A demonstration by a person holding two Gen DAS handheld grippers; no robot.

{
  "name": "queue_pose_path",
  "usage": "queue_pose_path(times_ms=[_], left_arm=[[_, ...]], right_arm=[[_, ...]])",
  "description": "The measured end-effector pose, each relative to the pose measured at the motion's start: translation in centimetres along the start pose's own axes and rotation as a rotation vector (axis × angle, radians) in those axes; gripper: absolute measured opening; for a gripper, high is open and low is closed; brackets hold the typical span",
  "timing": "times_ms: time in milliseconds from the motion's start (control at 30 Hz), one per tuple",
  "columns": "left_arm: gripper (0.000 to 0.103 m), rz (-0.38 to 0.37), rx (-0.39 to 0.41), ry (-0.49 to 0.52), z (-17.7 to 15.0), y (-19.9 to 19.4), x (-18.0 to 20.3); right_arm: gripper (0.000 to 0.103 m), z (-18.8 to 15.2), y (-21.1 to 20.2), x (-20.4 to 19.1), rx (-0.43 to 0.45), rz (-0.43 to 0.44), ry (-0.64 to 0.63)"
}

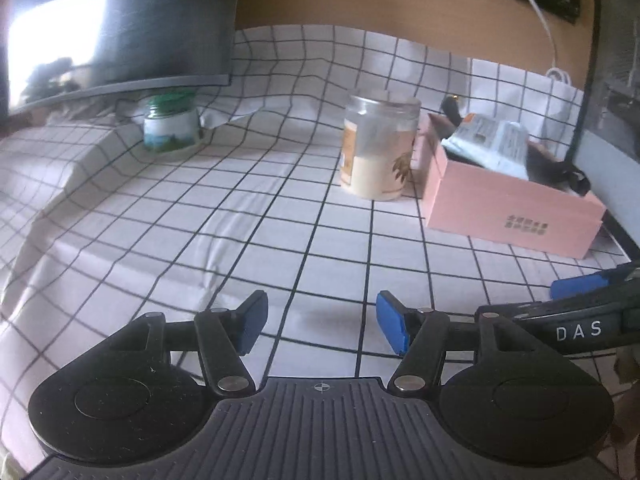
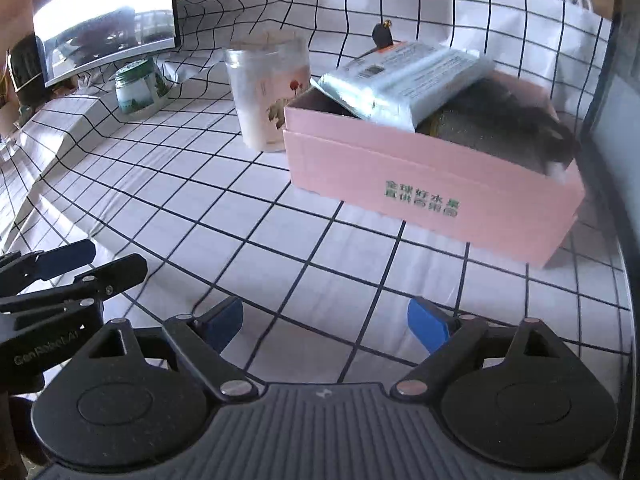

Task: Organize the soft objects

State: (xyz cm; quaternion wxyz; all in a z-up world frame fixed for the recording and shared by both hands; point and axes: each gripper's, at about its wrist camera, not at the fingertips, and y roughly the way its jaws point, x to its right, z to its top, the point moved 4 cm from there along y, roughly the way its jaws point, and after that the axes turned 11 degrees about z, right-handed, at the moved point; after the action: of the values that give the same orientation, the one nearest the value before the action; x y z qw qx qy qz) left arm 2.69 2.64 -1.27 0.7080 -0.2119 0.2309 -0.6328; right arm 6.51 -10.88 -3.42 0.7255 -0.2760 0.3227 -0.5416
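A pink cardboard box (image 2: pixel 436 184) (image 1: pixel 508 216) stands on the checked cloth at the right. Inside it lie a silvery-blue soft pack (image 2: pixel 404 76) (image 1: pixel 492 140), leaning on the rim, and a dark fuzzy bundle (image 2: pixel 500 120) (image 1: pixel 540 160). My right gripper (image 2: pixel 325 326) is open over bare cloth in front of the box, nothing between its blue pads. My left gripper (image 1: pixel 320 322) is open too, with nothing in it, low over the cloth left of the box. In the left wrist view the right gripper's fingers (image 1: pixel 580 284) reach in from the right edge.
A clear plastic jar (image 2: pixel 268 88) (image 1: pixel 378 144) with pale contents stands just left of the box. A small green-lidded jar (image 2: pixel 138 88) (image 1: pixel 170 124) sits under a monitor (image 2: pixel 104 20) at the back left. A white paper bag (image 2: pixel 576 36) stands behind the box.
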Motion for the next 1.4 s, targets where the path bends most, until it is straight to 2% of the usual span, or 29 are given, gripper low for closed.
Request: queue_pose_path(times_ms=[67,167,633,1400], left_arm=[[0.065,0.019,-0.005,0.001,-0.4,0.2,0.4],[0.066,0.05,-0.011,0.015,-1.0,0.5,0.8],[0.067,0.099,-0.008,0.009,-0.8,0.9,1.2],[0.067,0.099,-0.009,0.005,-0.9,0.9,1.1]], right_arm=[[0.103,-0.1,0.4,0.2,-0.001,-0.013,-0.014],[0.103,-0.1,0.9,0.4,0.021,-0.043,-0.042],[0.103,-0.1,1.3,1.2,0.14,-0.011,-0.095],[0.103,-0.1,1.2,1.2,0.145,-0.011,-0.093]])
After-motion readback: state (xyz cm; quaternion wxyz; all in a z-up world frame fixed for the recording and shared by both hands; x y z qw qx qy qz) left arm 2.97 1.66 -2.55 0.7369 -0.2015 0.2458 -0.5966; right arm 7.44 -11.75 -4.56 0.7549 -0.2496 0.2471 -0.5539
